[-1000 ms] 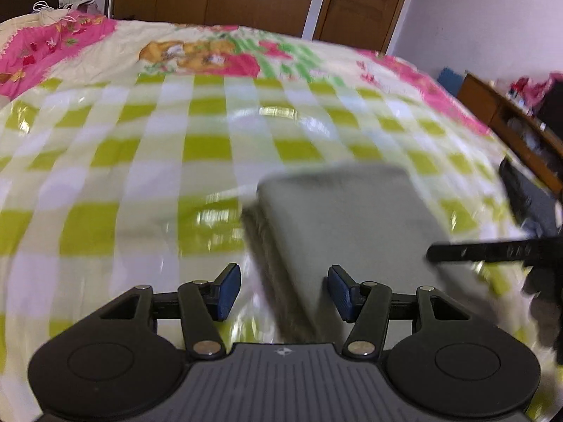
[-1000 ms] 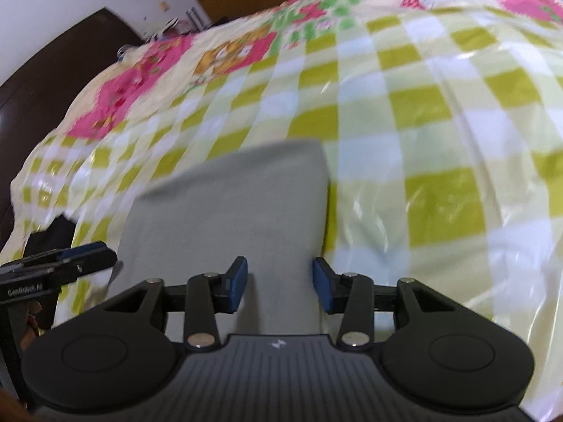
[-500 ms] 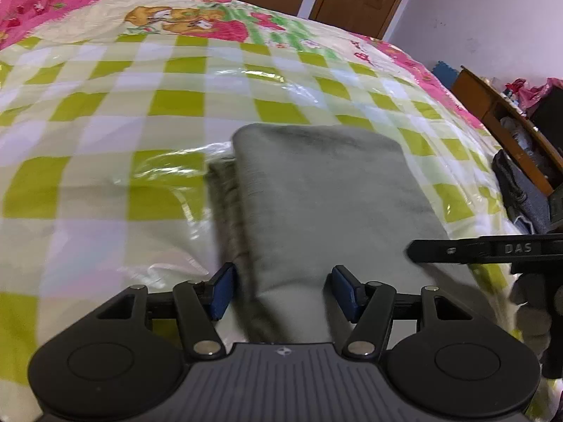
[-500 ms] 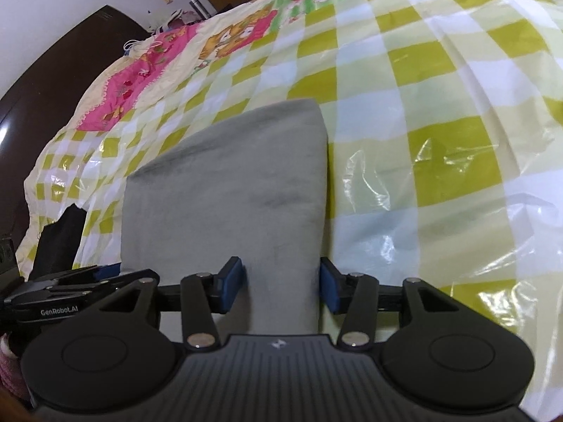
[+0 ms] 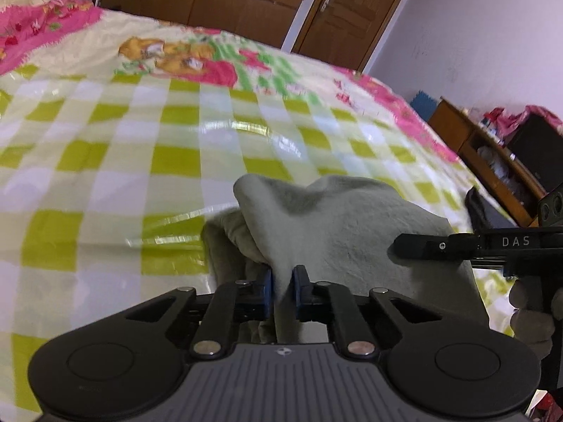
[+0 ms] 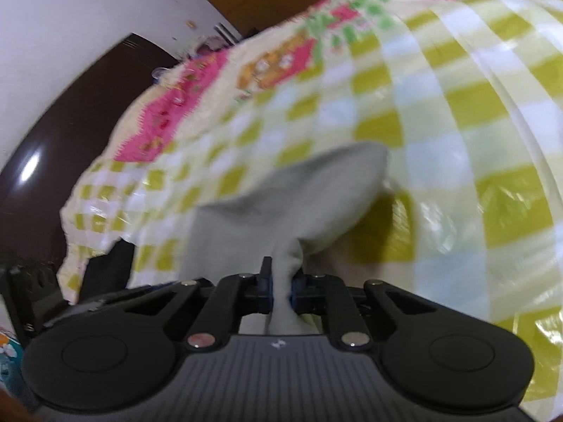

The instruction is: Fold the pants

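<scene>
The grey folded pants lie on the checked bed cover, their near edge lifted. My left gripper is shut on the near left part of that edge, cloth pinched between its blue pads. My right gripper is shut on the near right part of the pants, which rise in a peak from its jaws. The right gripper's black finger also shows at the right of the left wrist view, over the pants.
The bed has a green and white checked plastic cover with pink cartoon print further back. A dark garment lies at the bed's right edge. A wooden shelf unit stands to the right, wardrobe doors behind.
Both grippers went from open, straddling the pants' near edge, to shut on it. The near edge has lifted off the bed and the cloth now bunches upward.
</scene>
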`<state>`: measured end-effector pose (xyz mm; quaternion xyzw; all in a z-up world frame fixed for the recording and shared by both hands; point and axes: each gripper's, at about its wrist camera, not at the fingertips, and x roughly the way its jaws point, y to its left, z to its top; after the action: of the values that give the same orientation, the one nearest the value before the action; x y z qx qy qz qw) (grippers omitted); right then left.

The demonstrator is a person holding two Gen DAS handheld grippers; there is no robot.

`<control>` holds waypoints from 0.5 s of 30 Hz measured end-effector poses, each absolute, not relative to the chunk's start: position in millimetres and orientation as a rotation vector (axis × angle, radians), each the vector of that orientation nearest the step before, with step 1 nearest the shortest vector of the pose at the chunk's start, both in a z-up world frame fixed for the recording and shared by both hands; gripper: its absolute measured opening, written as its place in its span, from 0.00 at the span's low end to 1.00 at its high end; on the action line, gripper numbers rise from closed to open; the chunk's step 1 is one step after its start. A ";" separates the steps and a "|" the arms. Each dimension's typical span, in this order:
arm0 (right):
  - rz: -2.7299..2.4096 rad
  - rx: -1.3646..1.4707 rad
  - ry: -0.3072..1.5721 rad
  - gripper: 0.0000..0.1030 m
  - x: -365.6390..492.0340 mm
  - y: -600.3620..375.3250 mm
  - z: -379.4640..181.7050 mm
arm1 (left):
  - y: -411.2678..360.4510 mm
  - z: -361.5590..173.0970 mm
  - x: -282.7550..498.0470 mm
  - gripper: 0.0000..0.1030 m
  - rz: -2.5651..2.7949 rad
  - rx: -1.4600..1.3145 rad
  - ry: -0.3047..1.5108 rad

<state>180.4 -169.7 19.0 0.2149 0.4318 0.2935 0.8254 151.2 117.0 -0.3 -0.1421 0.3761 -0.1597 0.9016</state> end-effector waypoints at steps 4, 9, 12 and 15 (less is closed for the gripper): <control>0.655 0.426 0.879 0.09 177.5 -156.4 39.8 | 122.9 4.3 151.0 0.24 -0.316 -0.277 0.771; 0.557 0.381 0.951 0.11 183.2 -158.5 21.7 | 130.8 -23.2 149.4 0.39 -0.270 -0.293 0.838; 0.529 0.418 1.001 0.16 184.9 -171.0 -0.1 | 132.2 -35.7 148.0 0.48 -0.285 -0.331 0.876; 0.520 0.441 1.014 0.22 186.3 -181.9 -15.2 | 123.8 -40.0 149.7 0.59 -0.332 -0.327 0.890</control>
<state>186.3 -181.9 -15.2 0.2071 0.4758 0.2443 0.8192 149.7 123.8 -40.0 -0.1568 0.4263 -0.1591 0.8765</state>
